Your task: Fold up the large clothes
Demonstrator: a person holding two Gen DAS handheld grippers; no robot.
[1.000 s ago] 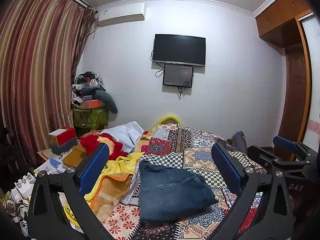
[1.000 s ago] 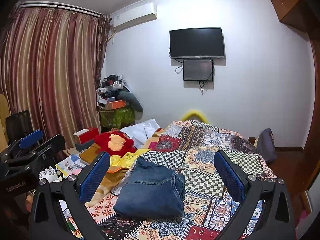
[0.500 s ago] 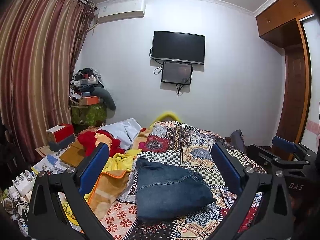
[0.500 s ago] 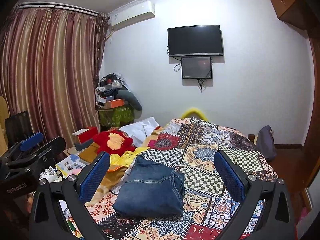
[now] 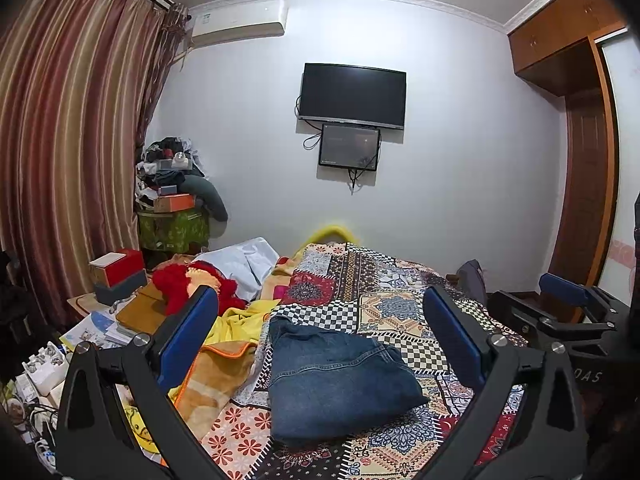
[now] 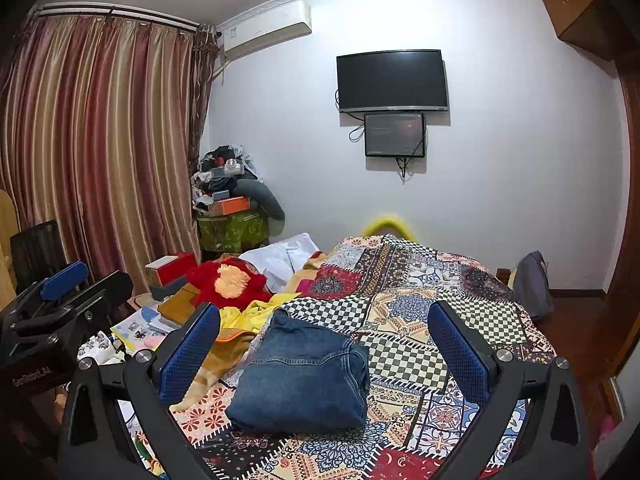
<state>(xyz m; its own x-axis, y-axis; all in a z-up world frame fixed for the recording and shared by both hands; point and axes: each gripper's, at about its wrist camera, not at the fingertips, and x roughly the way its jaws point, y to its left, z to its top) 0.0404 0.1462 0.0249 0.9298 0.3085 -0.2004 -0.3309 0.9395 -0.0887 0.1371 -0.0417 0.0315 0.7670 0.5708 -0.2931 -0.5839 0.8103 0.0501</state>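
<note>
A pair of blue jeans (image 5: 336,380) lies folded into a compact rectangle on the patchwork bedspread (image 5: 400,312); it also shows in the right wrist view (image 6: 304,380). My left gripper (image 5: 320,340) is open and empty, held above and in front of the jeans. My right gripper (image 6: 324,344) is open and empty too, at about the same height. Each gripper shows at the edge of the other's view: the right one (image 5: 568,312) and the left one (image 6: 52,308).
A yellow and orange blanket (image 5: 224,356), a red plush (image 5: 188,280) and a white cloth (image 5: 248,260) lie on the bed's left side. A cluttered side table (image 5: 116,312) and striped curtains (image 5: 68,160) stand left. A wardrobe (image 5: 580,200) stands right.
Both grippers have tilted slightly upward and drawn back a little; the jeans sit a bit lower in both views. The jeans have not moved and both grippers stay open.
</note>
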